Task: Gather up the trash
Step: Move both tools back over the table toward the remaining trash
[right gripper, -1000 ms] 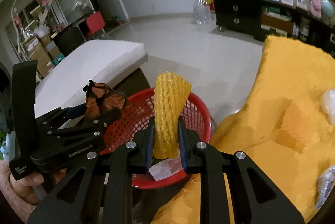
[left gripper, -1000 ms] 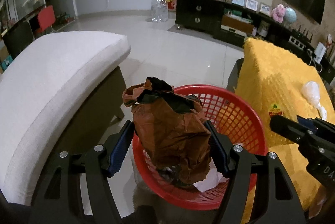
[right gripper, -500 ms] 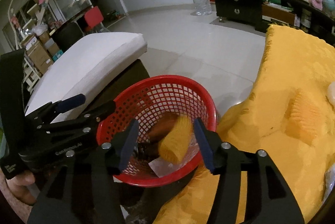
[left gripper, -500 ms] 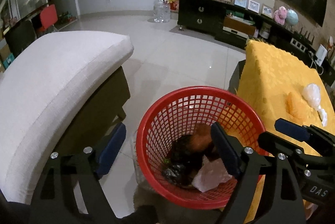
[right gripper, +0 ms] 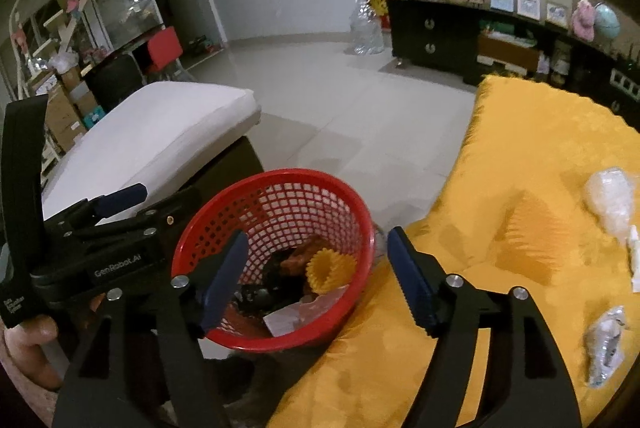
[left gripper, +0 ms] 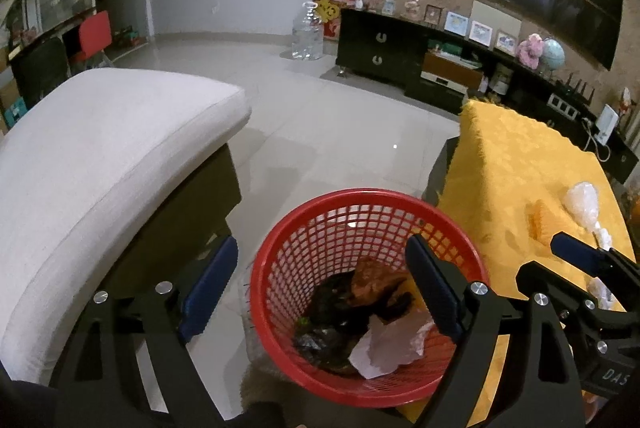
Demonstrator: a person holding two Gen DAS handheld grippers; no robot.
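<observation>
Through my left wrist camera, my left gripper (left gripper: pixel 320 288) was spread wide and held nothing, its blue-padded fingers (left gripper: pixel 208 288) standing either side of the red basket (left gripper: pixel 360 199) below. The basket sat on the floor between the white cushioned seat (left gripper: pixel 100 163) and the tabletop (left gripper: pixel 520 179) draped in yellow cloth. Inside it lay a brown crumpled bag (left gripper: pixel 372 282) on top of dark wrappers (left gripper: pixel 332 312), with a pale sheet of paper (left gripper: pixel 384 348) against the near wall. On the tabletop, a yellow foam net (left gripper: pixel 544 224) lay just beside a white plastic bundle (left gripper: pixel 582 201). My right gripper (left gripper: pixel 576 260) showed at the right edge, over the tabletop's near corner.

Through my right wrist camera, my right gripper (right gripper: pixel 316 276) was also wide apart and empty, one finger over the basket's (right gripper: pixel 280 179) rim and the other over the edge of the yellow cloth (right gripper: pixel 540 147). A yellow foam net sleeve (right gripper: pixel 330 268) rested in the basket, its open end facing up, touching the brown bag (right gripper: pixel 296 260) and lying near the pale paper (right gripper: pixel 288 320). My left gripper (right gripper: pixel 120 203) hung at the left, beside the basket, with my left hand (right gripper: pixel 28 340) under it. Out on the tabletop lay the second foam net (right gripper: pixel 536 232), the white bundle (right gripper: pixel 612 199) and, nearer me, a clear crinkled wrapper (right gripper: pixel 604 344).
</observation>
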